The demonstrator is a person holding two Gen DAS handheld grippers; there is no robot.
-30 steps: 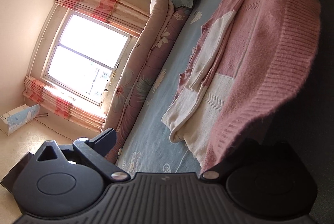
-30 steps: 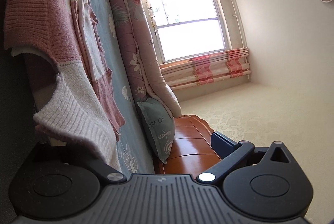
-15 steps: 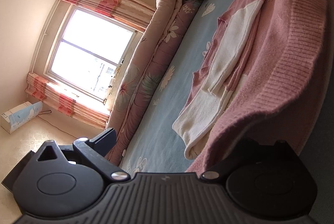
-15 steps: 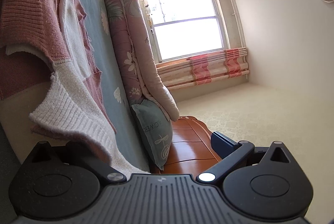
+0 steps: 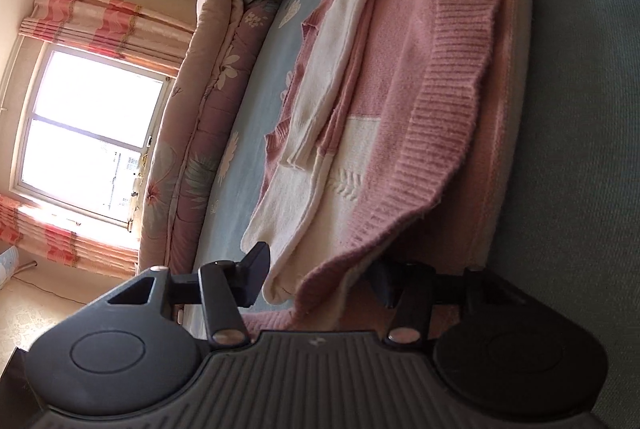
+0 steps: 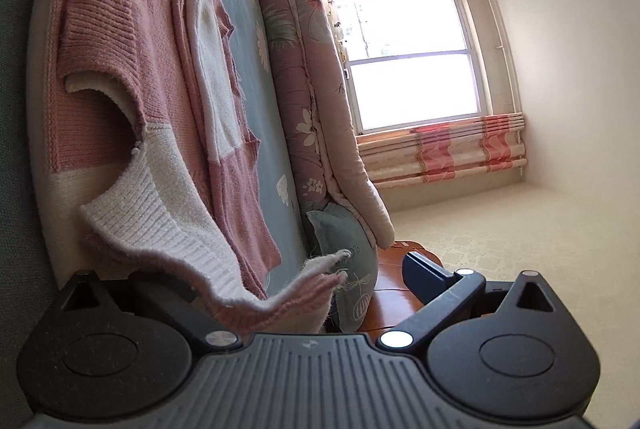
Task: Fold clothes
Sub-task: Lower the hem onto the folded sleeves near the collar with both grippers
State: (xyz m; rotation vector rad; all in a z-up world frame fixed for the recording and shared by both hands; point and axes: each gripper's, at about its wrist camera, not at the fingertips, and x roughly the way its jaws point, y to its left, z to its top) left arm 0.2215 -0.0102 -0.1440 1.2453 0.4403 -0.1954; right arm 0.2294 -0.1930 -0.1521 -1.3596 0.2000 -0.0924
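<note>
A pink and white knitted sweater (image 5: 400, 69) lies spread on the bed, its sleeves folded inward. The ribbed pink hem runs down to my left gripper (image 5: 320, 285). The left jaws are closing with the hem corner between them, and a gap still shows beside the cloth. In the right wrist view the same sweater (image 6: 104, 41) hangs over the bed's edge. My right gripper (image 6: 292, 281) stands wide open, with the white and pink ribbed edge draped between its fingers. The cloth partly hides its left finger.
The light blue sheet (image 5: 256, 101) covers the bed. Along the far side by the window (image 6: 412, 61) lies a rolled floral quilt (image 5: 200, 133). A grey-green pillow (image 6: 348, 269) leans on the wooden headboard (image 6: 396, 293). Dark grey fabric (image 5: 580, 109) runs along the bed's near side.
Both grippers have moved in to the sweater's edge. The left jaws have come in from wide open around the hem corner. The right jaws stay wide, with cloth now lying between them.
</note>
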